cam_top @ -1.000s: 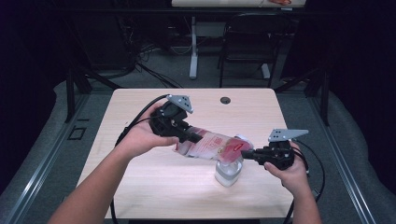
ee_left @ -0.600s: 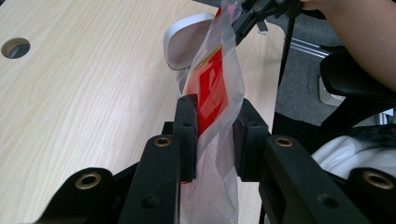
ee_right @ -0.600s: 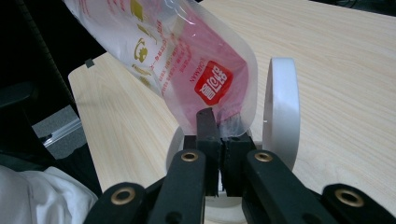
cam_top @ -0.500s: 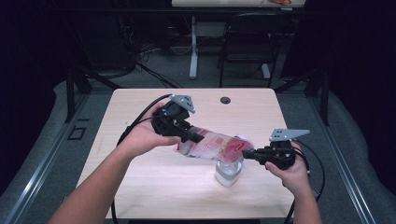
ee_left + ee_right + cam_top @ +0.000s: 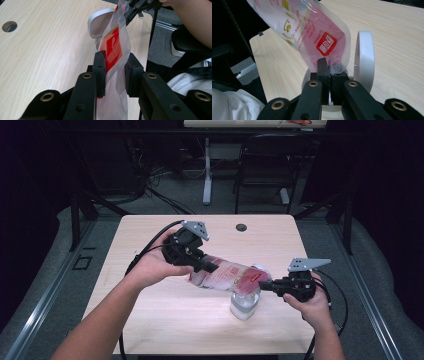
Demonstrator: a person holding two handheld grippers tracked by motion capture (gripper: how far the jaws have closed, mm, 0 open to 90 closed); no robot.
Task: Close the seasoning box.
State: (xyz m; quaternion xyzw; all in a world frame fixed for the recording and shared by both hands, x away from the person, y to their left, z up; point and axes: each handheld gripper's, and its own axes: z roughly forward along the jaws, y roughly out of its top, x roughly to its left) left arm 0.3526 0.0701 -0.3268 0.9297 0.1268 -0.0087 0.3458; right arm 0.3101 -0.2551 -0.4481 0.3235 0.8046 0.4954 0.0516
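A clear plastic pouch [image 5: 227,274] with red and white print hangs slanted between both grippers above the table. My left gripper [image 5: 210,267] is shut on its thick upper end; in the left gripper view the pads [image 5: 100,72] squeeze the pouch [image 5: 113,47] from both sides. My right gripper [image 5: 265,285] is shut on the pouch's lower sealed edge, and in the right gripper view [image 5: 329,72] the film [image 5: 307,27] is pinched flat. Just under that lower end stands a small clear jar [image 5: 245,305] with a white hinged lid [image 5: 364,57] swung open, the lid [image 5: 98,25] standing on edge.
The light wooden table [image 5: 150,320] has a round cable hole [image 5: 241,227] near its far edge. Cables trail from both grippers off the table's sides. A dark chair [image 5: 265,170] and a desk leg stand on the floor beyond.
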